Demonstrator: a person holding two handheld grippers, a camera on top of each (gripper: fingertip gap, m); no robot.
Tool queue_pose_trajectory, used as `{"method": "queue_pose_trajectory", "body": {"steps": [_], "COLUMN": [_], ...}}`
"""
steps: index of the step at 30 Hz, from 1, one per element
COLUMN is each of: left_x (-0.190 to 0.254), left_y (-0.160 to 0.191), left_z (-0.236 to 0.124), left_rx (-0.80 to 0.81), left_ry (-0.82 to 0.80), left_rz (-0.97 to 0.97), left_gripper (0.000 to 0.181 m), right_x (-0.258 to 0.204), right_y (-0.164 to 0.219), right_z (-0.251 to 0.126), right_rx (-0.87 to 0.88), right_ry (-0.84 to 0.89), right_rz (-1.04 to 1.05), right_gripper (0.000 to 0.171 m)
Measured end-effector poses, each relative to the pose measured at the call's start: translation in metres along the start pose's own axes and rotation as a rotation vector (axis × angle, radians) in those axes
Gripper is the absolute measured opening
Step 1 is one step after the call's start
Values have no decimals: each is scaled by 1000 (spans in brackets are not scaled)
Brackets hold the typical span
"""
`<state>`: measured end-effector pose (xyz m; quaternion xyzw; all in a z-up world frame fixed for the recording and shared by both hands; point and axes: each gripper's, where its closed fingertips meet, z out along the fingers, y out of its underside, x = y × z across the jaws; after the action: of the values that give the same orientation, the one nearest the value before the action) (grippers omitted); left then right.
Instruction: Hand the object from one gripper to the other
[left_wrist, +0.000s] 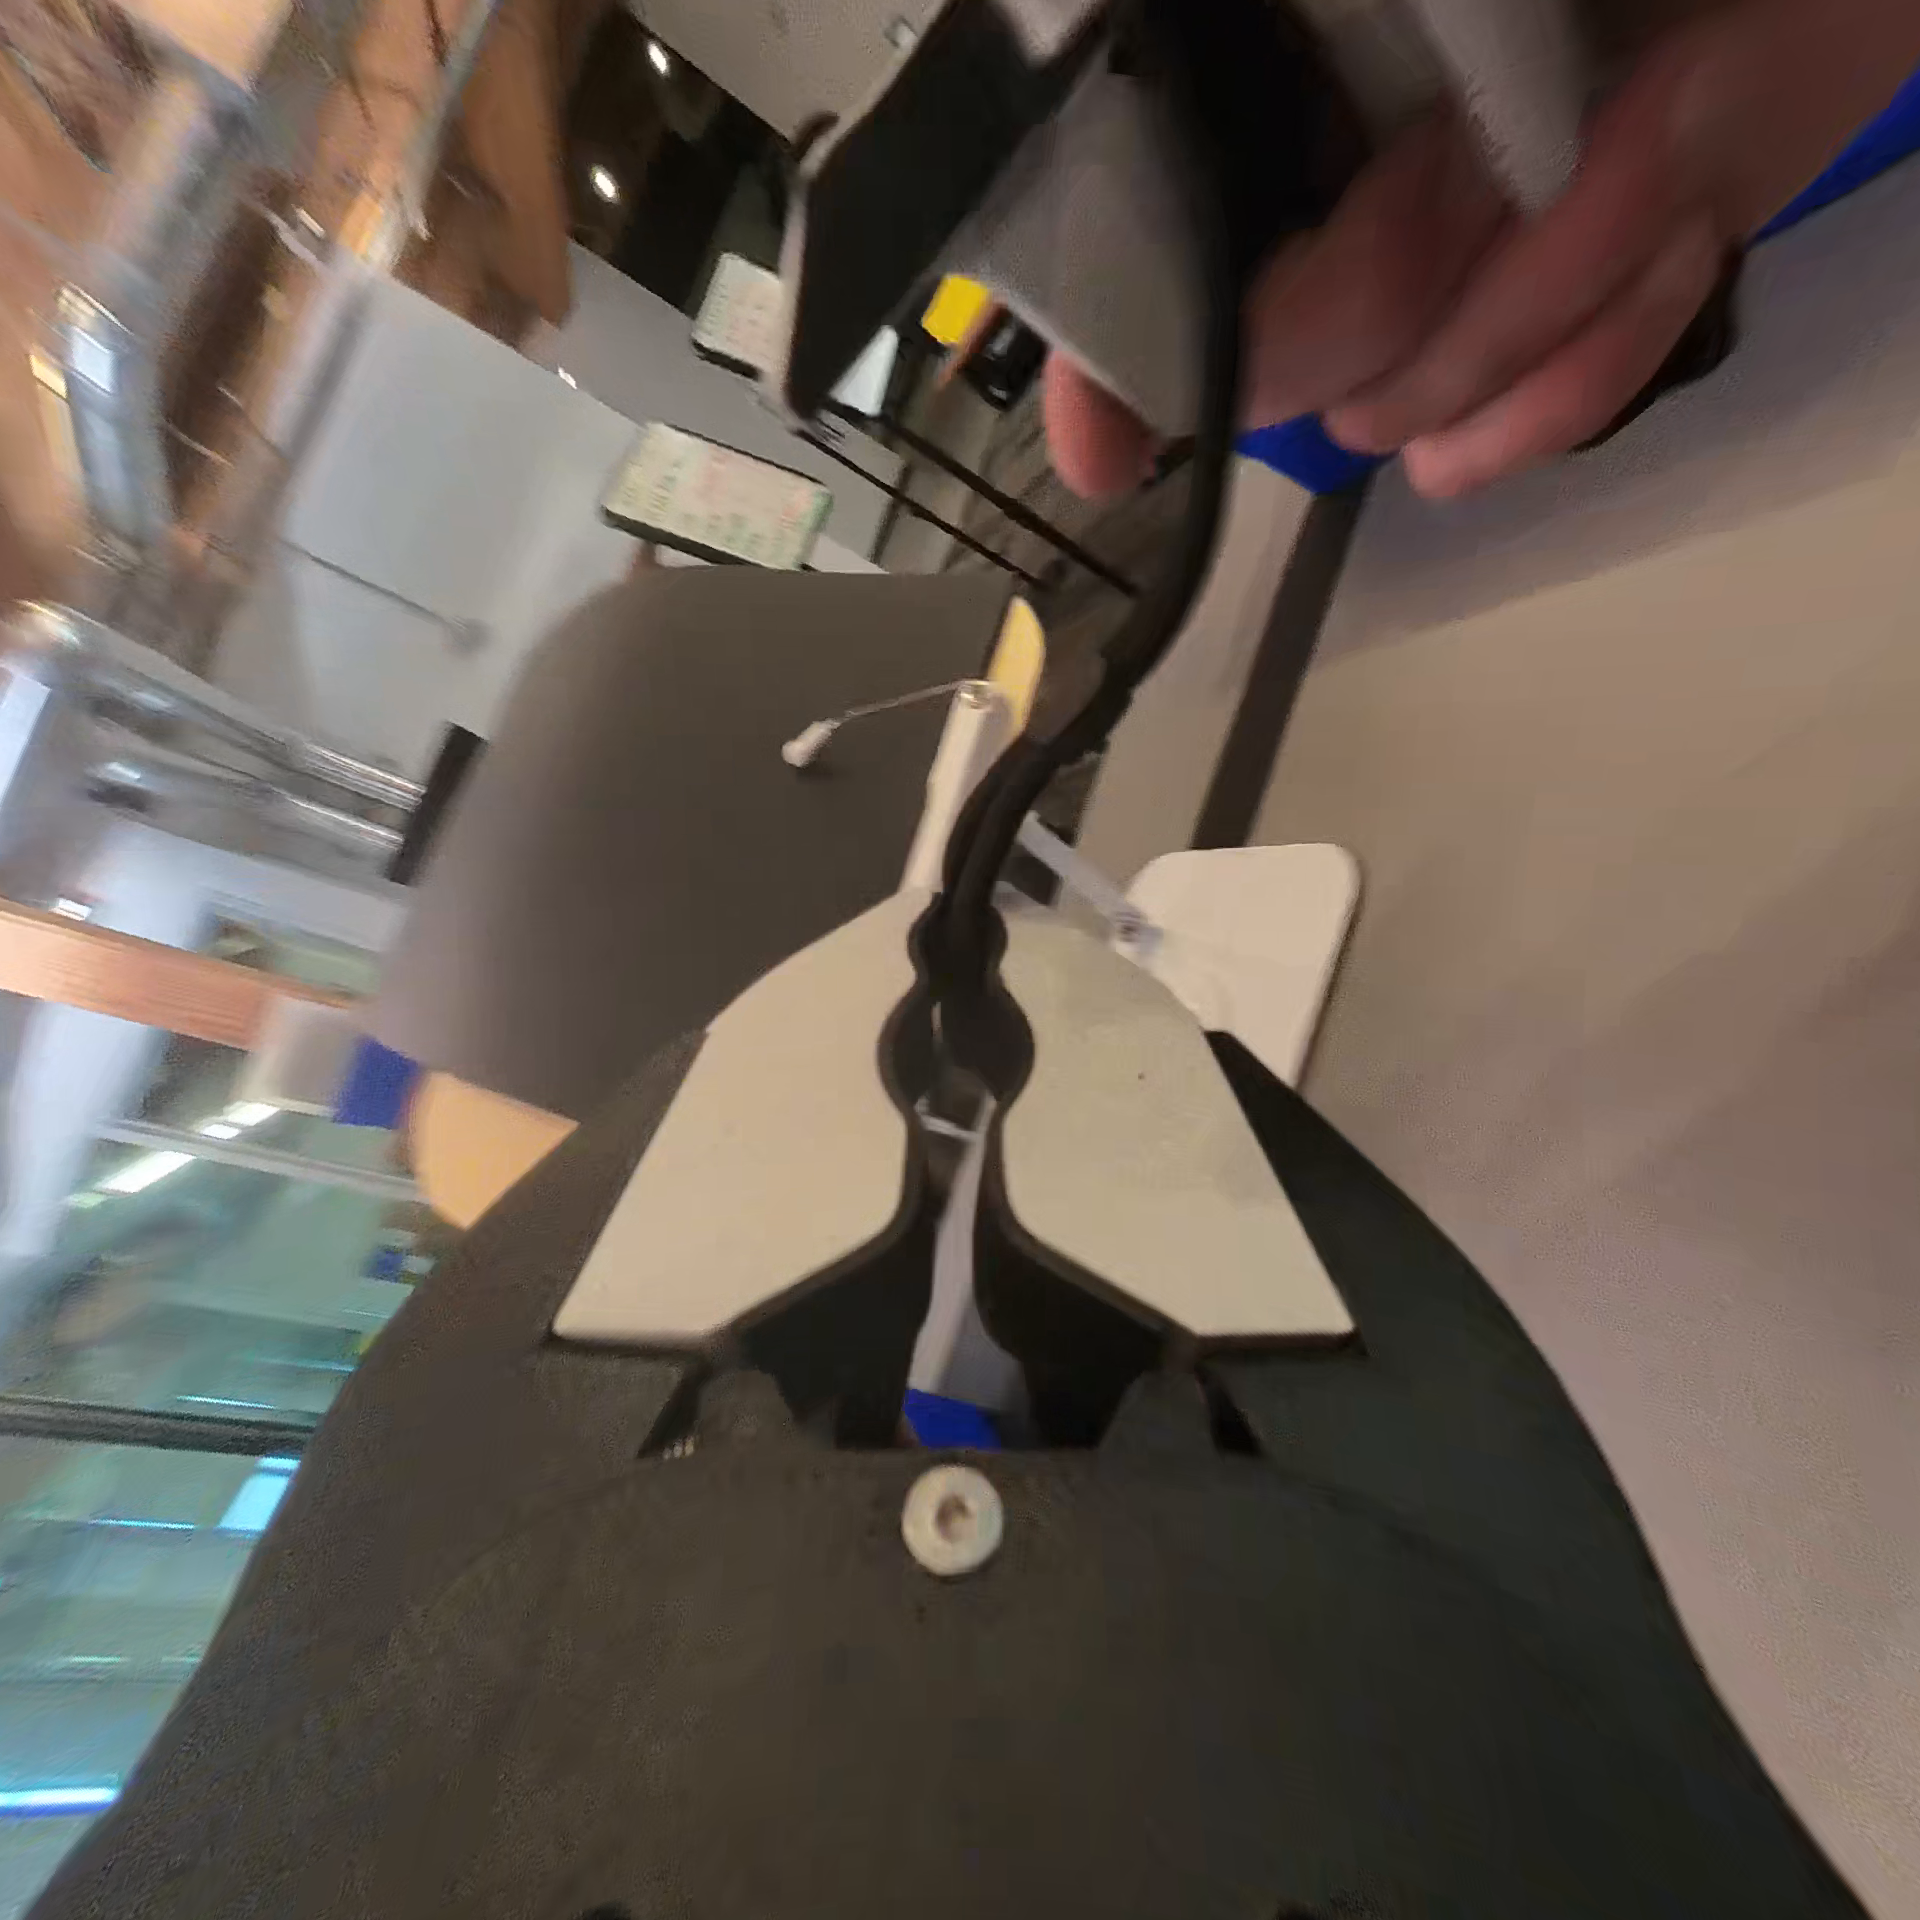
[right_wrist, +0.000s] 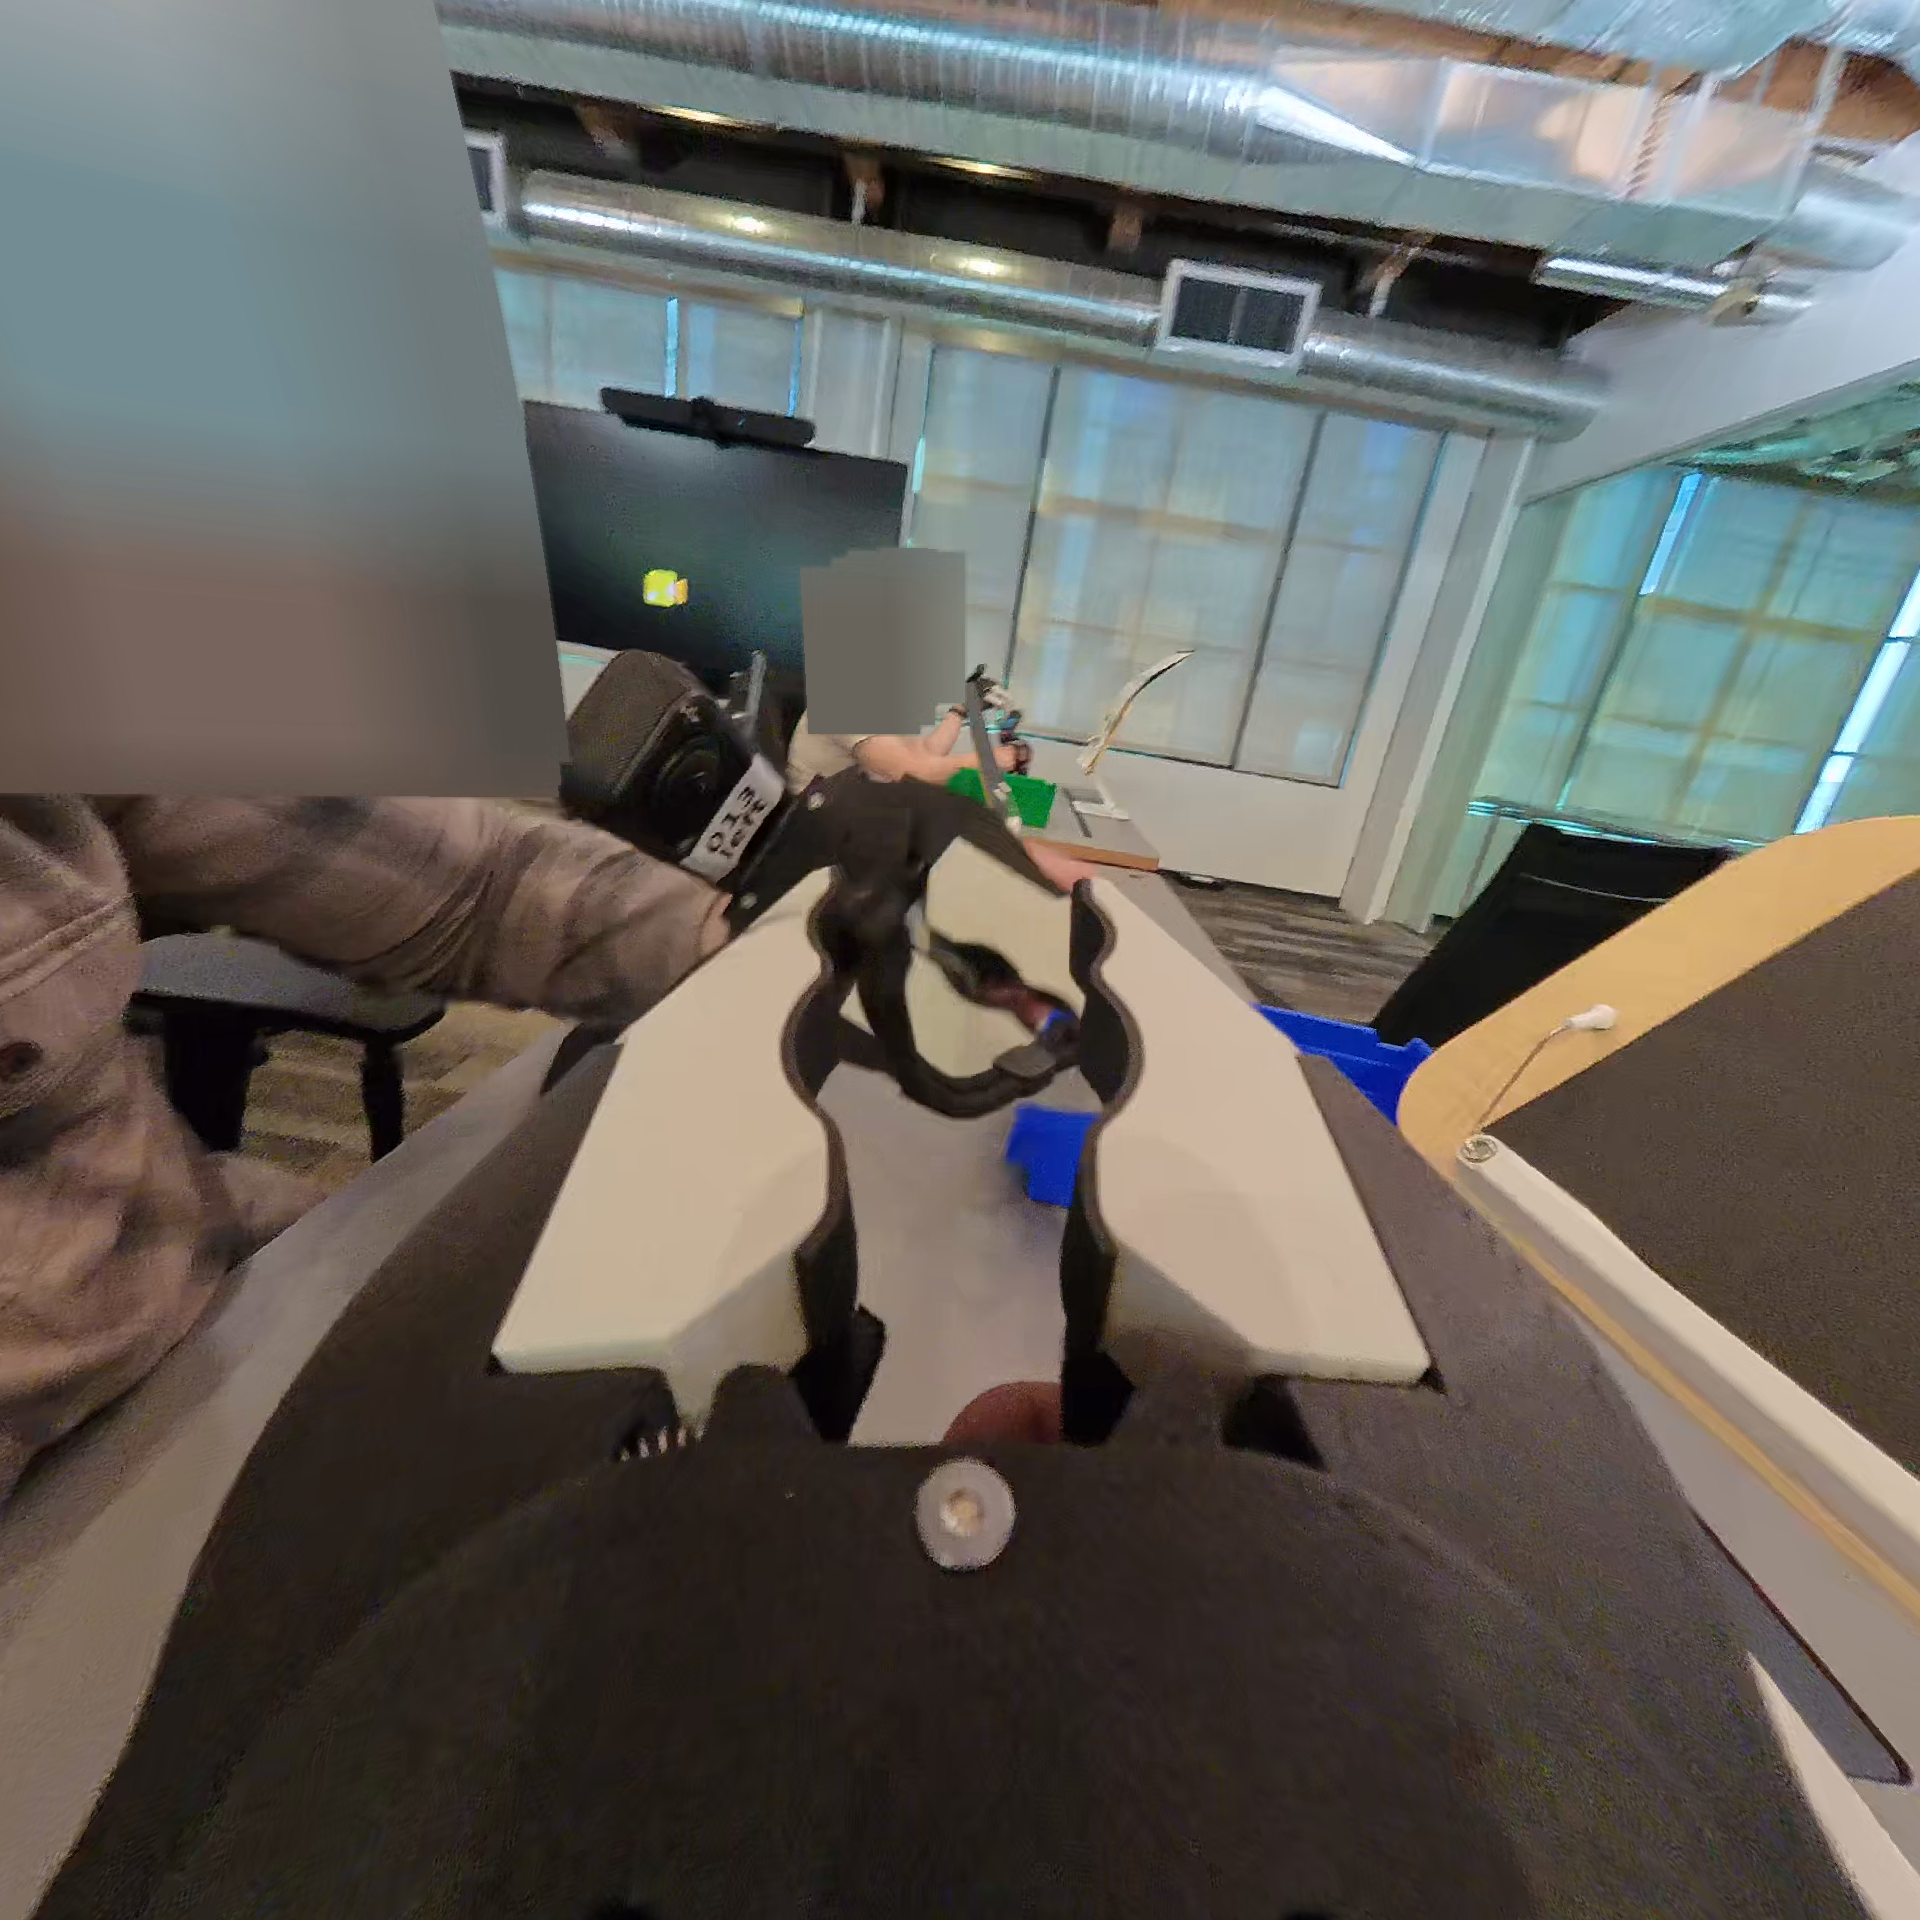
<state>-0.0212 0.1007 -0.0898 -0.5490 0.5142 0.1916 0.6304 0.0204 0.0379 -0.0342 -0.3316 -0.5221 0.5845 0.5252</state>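
Pinching a black rubbery cable (left_wrist: 1091, 717), left gripper (left_wrist: 956, 966); right gripper (right_wrist: 951, 925) gaping.

The object's a black cable (left_wrist: 1132, 644), doubled up into two strands where it's pinched at one end. From there it hangs in the air in a loose curve, ending in a darker connector bit (right_wrist: 1029, 1060).
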Motion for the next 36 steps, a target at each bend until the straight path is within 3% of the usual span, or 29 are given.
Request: {"method": "queue_pose_trajectory", "body": {"steps": [5,8,11,15,17,22,29,36], "left_x": [-37,-48,-56,-54,-48,-30,-13,-16], "left_y": [4,3,-3,-22,-33,-55,-68,-69], "left_z": [-10,-12,-14,-16,-14,-7,-5,-1], "left_rx": [-2,7,24,92,120,182,229,215], "left_ry": [-123,-158,-186,-177,-168,-141,-121,-128], "left_rz": [289,466,589,680,722,738,739,720], "left_gripper": [2,2,2,2,2,2,2,2], "right_x": [-10,-33,-22,2,12,-8,-4,-3], "right_y": [7,40,51,17,18,36,22,22], "right_z": [-23,-46,-64,-51,-37,-7,-10,-8], "right_rx": [-116,-371,-511,-314,-261,-203,-68,-83], "right_ry": [-117,-264,-216,-82,-27,-113,-134,-106], "right_rz": [-70,-169,-208,-80,-6,93,200,139], "right_gripper": [50,56,55,45,41,37,1,0]}}
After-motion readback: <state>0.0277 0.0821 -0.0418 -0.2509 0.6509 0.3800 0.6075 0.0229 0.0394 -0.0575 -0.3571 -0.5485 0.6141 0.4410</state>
